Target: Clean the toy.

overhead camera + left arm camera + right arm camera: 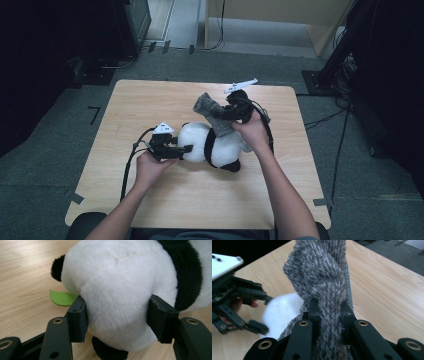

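A: Fingers first: the right gripper [329,312] has its black fingers [314,312] pinched tight on a grey fuzzy cloth [322,272], and the left gripper [117,317] has its fingers [78,317] set either side of the toy panda's [120,285] white head, fur bulging between them.

B: Is the left one squeezing?

A: The pads sit right against the fur on both sides, so it grips the panda, though not hard.

B: From above?

A: The high view puts the panda [212,145] on its side near the middle of the table [150,105], left gripper [182,149] at its head, right gripper [225,114] above and behind it with the cloth [212,112] lifted clear of the tabletop, its lower end draped at the panda's back.

B: Anything the close views add?

A: The left gripper view catches a green leaf [61,298] poking out beside the panda's head, plus a black ear and the black band across its body. The right gripper view shows the cloth's shaggy pile and, past it, the other gripper in a hand with white fur beside it.

B: What's around?

A: Dark stands and cables [345,115] on the grey floor around the table. In the right gripper view the cloth hides most of the panda.
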Tool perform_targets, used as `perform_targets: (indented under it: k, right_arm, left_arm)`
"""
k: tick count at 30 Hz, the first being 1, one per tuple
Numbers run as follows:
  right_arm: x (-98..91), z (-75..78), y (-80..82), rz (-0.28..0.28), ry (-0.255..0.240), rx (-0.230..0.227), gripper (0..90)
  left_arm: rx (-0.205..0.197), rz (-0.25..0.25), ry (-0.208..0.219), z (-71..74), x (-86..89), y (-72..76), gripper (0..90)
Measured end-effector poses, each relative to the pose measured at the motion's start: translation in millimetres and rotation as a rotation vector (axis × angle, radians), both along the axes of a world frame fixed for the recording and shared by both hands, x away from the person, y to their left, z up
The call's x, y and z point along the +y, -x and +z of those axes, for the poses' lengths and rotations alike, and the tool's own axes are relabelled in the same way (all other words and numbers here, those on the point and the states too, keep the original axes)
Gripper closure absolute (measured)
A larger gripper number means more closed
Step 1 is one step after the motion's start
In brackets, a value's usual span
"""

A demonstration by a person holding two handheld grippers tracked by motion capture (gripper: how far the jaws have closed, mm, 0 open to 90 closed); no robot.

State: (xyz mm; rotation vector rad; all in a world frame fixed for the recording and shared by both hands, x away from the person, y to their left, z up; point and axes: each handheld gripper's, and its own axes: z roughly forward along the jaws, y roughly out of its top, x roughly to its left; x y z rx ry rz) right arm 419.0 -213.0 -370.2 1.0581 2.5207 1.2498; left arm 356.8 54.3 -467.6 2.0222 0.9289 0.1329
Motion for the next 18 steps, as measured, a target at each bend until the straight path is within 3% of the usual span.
perform_targets:
  k: [8,12,15,18]
  right_arm:
    - [41.0,-8.0,-2.6,0.071,0.008,0.018,78.3]
    - [55.1,-18.1,-4.6,0.091,0.034,0.051,78.3]
    - [58.6,-26.3,-5.7,0.092,0.059,0.070,78.2]
    - [55.5,-29.7,-6.7,0.087,0.049,0.081,78.1]
  left_arm:
    - [0.002,0.003,0.000,-1.0,0.1,-0.8,34.0]
    - [0.007,0.006,-0.004,-1.5,0.4,-1.3,30.7]
    - [0.010,0.011,-0.003,-1.9,0.4,-1.5,29.8]
    - [0.009,0.013,0.000,-2.2,0.4,-1.8,29.7]
